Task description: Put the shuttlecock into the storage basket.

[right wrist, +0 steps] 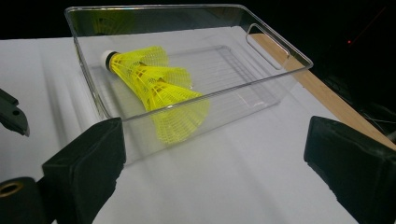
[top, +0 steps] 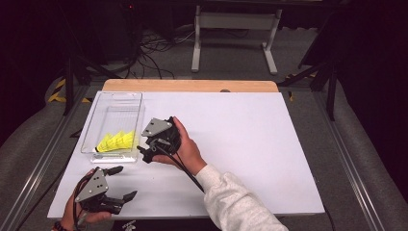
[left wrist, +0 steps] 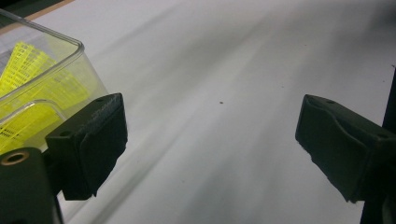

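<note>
Shuttlecocks (right wrist: 154,86) stacked in near end of clear bin (top: 136,96) | right gripper (top: 153,147) beside bin's near corner, jaws wide, empty | left gripper (top: 121,183) at table (top: 250,144) front edge, jaws wide, empty | judged: either withdrawing or reaching in; if reaching, clear the rim first and close on the cork end, not the skirt.

One clear plastic bin (right wrist: 275,70) holds a nested stack of about three yellow shuttlecocks (right wrist: 154,84), and two grippers, one left (top: 115,185) and one right (top: 146,144), are in view.
</note>
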Available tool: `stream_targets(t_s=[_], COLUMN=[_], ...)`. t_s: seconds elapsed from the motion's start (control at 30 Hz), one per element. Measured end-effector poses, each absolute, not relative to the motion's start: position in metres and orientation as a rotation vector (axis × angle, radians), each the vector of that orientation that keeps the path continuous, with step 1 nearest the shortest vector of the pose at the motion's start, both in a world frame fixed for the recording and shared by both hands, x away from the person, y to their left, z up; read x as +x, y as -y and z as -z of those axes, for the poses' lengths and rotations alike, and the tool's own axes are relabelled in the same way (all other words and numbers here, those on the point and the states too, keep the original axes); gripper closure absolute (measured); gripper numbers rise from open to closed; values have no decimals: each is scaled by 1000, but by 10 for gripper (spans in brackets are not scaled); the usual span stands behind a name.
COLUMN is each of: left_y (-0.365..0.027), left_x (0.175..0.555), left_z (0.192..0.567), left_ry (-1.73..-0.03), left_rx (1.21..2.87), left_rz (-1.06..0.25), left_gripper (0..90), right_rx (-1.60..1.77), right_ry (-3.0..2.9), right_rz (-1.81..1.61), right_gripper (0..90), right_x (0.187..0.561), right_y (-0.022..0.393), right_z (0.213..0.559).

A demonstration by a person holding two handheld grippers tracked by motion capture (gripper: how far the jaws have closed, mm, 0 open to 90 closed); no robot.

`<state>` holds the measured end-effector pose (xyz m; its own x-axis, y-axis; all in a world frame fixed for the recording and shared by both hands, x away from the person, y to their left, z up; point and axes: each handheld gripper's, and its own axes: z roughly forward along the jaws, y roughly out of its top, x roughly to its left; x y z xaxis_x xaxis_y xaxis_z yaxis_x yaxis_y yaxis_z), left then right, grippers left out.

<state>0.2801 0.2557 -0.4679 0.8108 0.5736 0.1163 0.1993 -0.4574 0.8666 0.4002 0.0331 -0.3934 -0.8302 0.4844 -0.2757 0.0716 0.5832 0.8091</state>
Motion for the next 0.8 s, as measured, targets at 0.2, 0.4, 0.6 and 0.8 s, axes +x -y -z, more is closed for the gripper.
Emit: stream_targets(t_s=[0.2, 0.4, 0.6, 0.8], left_y=[-256, -255, -255, -255], left_x=[280, 280, 280, 280], left_z=[468, 468, 468, 468], left_ry=[-572, -574, -575, -574], left_rx=[2037, 2036, 2035, 2036], left_rz=[-494, -495, -490, -490], left_gripper=[101, 101, 101, 100], right_rx=[437, 443, 448, 448], right_ry=[-2330, -2316, -2312, -2299], right_rz=[-1146, -1142, -1137, -1132], right_gripper=[65, 67, 68, 69], right_x=[399, 398, 398, 397], right_y=[-29, -24, -20, -13], right_z=[393, 392, 391, 390])
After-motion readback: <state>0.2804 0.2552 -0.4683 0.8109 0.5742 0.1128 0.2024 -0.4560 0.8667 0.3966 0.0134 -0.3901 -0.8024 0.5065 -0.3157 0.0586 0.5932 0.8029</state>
